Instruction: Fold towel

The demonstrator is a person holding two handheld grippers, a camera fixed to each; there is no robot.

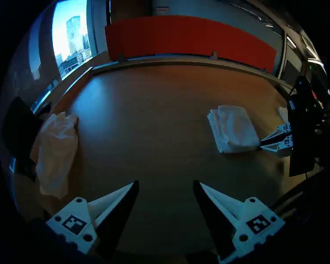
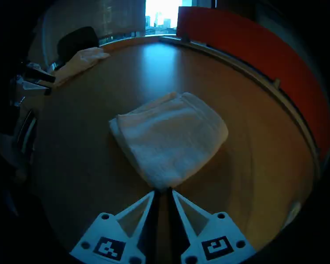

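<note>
A white towel, folded into a thick rectangle, lies flat on the wooden table. My right gripper is shut, and its fingertips sit right at the towel's near corner with no cloth visible between them. In the left gripper view the same towel lies at the right, with the right gripper touching its right edge. My left gripper hangs open over bare table, far from the towel and holding nothing. It shows small at the left edge in the right gripper view.
A crumpled white cloth lies near the table's left edge beside a dark chair; the cloth also shows at the far corner. A red partition runs along the back edge. A window is at the back left.
</note>
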